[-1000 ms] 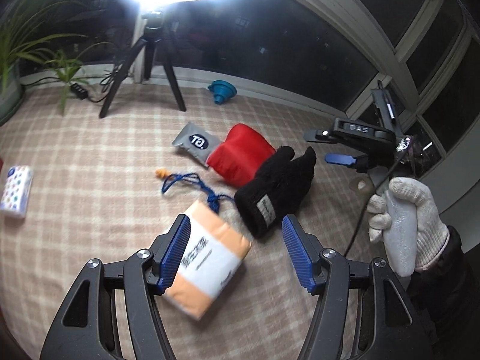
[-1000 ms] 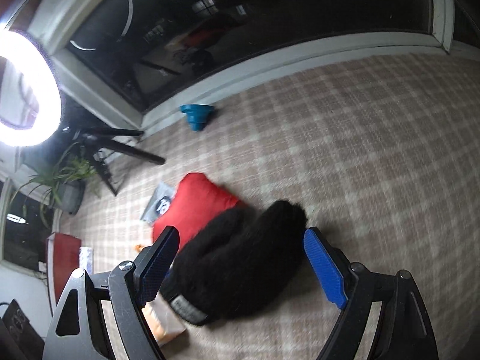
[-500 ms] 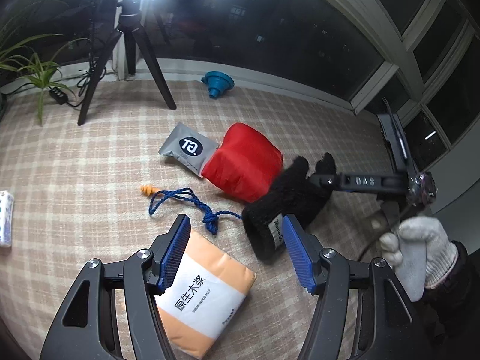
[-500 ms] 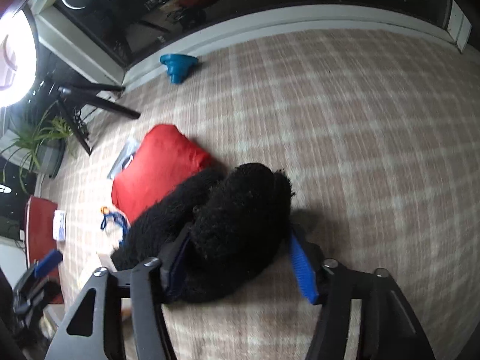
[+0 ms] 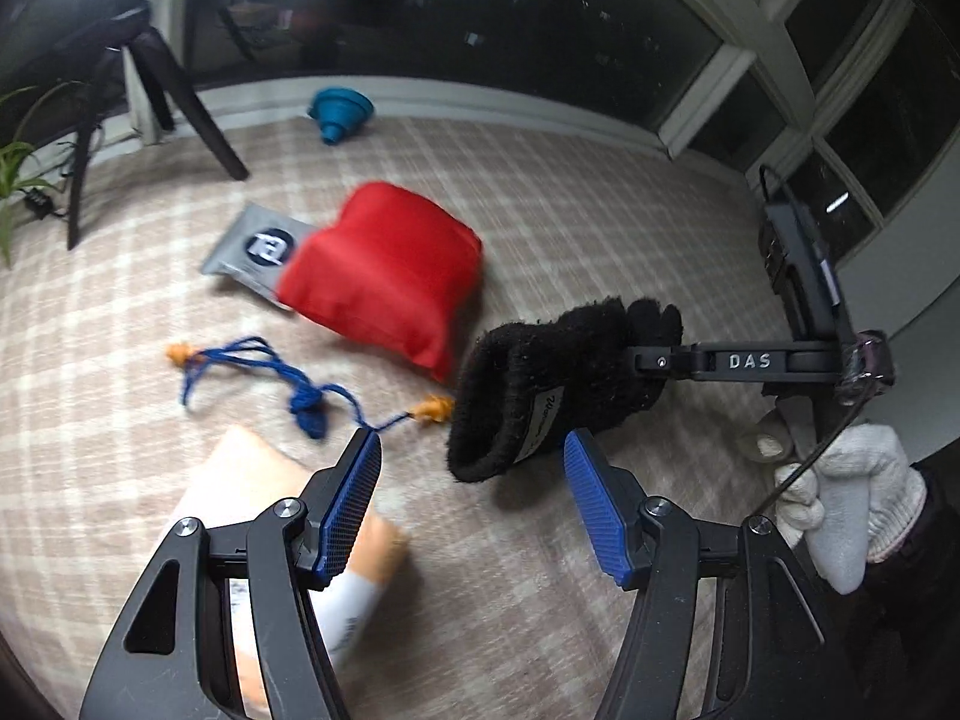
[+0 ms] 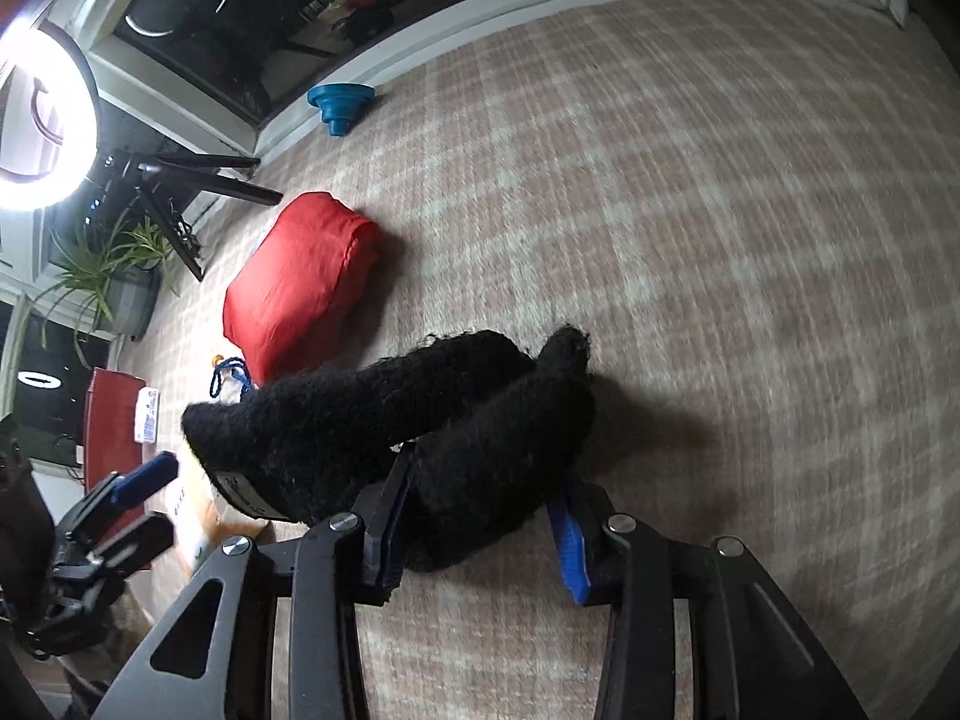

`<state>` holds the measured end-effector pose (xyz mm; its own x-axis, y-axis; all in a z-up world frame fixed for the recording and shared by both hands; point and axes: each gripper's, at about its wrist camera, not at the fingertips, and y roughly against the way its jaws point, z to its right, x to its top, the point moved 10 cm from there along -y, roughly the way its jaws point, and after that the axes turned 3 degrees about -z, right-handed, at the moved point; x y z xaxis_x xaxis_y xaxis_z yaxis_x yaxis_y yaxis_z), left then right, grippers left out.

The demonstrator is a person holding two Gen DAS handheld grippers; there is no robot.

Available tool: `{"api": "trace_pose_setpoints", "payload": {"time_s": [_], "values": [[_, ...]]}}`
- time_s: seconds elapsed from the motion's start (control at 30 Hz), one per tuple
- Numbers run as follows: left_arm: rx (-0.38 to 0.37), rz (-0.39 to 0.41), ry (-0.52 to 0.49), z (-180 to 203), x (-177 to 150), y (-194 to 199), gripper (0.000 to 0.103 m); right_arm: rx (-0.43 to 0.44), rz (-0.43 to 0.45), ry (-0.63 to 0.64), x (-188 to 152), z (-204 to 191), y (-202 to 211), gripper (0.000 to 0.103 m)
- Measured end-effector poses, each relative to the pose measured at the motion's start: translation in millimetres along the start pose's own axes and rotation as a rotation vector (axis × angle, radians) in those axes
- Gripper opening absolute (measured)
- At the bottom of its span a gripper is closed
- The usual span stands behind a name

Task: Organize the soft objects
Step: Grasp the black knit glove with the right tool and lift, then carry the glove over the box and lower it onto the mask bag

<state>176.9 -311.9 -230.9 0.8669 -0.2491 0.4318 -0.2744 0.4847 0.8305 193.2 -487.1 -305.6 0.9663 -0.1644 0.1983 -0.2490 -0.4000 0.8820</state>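
On the checked beige surface [image 5: 600,228], the left gripper [image 5: 474,504] hangs with jaws apart and empty, now nearer the fuzzy black knitted gloves [image 5: 552,378] than a second ago. The right gripper [image 6: 480,522] has just been closing and its jaws now clamp the gloves' finger end; lifting them looks next.

Home sunroom at night, plaid carpet [image 6: 690,192], dark windows [image 5: 480,18], potted plant [image 6: 114,276]
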Motion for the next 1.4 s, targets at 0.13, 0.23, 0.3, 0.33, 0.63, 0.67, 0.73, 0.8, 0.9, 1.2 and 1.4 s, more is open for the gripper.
{"api": "trace_pose_setpoints", "payload": {"time_s": [0.13,0.23,0.3,0.33,0.63,0.67,0.73,0.8,0.9,1.2,1.4], "values": [[0.041,-0.014,-0.080,20,-5,-15,0.063,0.023,0.013,-0.002,-3,0,2,0.036],[0.050,-0.017,-0.118,33,-9,-22,0.063,0.028,0.014,0.005,-3,0,0,0.036],[0.056,-0.014,-0.119,34,-7,-25,0.063,0.037,0.012,0.000,-3,1,0,0.035],[0.054,-0.015,-0.115,33,-6,-27,0.063,0.041,0.012,-0.002,-4,2,0,0.034],[0.061,-0.011,-0.146,36,1,-37,0.042,0.078,0.008,-0.023,-7,8,-3,0.031],[0.057,-0.013,-0.145,36,1,-38,0.034,0.080,0.010,-0.026,-7,9,-3,0.030],[0.044,-0.014,-0.137,37,0,-39,0.025,0.090,0.011,-0.036,-7,10,-3,0.029],[0.030,-0.010,-0.135,40,-2,-38,0.021,0.102,0.013,-0.048,-8,10,-1,0.028],[0.014,-0.006,-0.137,47,-8,-36,0.016,0.105,0.020,-0.048,-12,9,2,0.027],[-0.065,0.022,-0.062,56,-22,-20,0.012,0.126,0.053,-0.054,-28,1,20,0.021],[-0.075,0.079,-0.079,61,-26,18,0.012,0.151,0.085,-0.018,-40,-20,45,0.019]]}}
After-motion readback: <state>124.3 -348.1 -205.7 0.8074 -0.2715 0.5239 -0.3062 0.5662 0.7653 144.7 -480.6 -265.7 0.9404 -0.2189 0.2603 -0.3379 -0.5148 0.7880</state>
